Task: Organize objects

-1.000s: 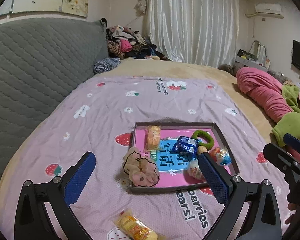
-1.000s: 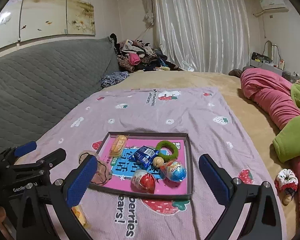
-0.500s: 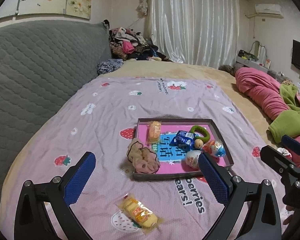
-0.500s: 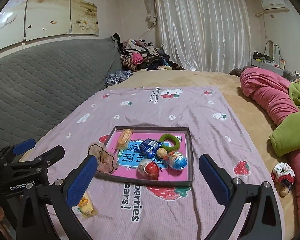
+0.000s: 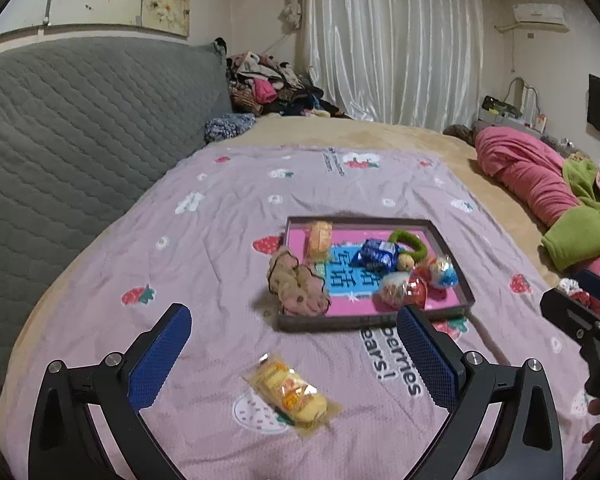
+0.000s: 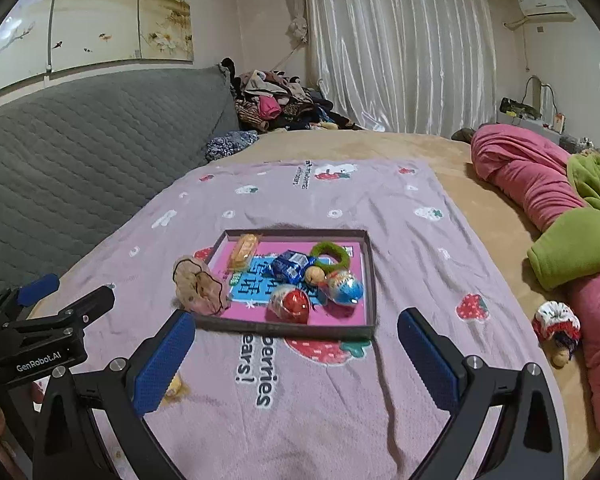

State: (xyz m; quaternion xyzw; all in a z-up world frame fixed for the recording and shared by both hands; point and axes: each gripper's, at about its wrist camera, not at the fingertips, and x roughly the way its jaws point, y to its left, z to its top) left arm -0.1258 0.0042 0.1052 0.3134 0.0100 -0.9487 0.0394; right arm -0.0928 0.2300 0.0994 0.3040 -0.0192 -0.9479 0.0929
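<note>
A shallow dark tray (image 5: 370, 321) with a pink floor lies on the purple strawberry blanket (image 5: 220, 216); it also shows in the right wrist view (image 6: 370, 276). In it are a wrapped cake (image 5: 320, 236), a blue packet (image 5: 374, 254), a green ring (image 5: 408, 240), and foil eggs (image 6: 292, 304). A beige scrunchie (image 5: 298, 284) hangs over its left rim. A yellow wrapped snack (image 5: 292, 392) lies on the blanket in front of the tray, between my left gripper's fingers. My left gripper (image 5: 296, 354) is open and empty. My right gripper (image 6: 296, 358) is open and empty, in front of the tray.
A grey quilted headboard (image 5: 80, 128) runs along the left. A pile of clothes (image 5: 268, 88) sits at the far end. Pink and green bedding (image 6: 560, 216) lies on the right, with a small knitted toy (image 6: 556, 324) beside it.
Both grippers have drawn back from the tray, which now looks smaller and farther. The yellow snack has come more fully into the left wrist view.
</note>
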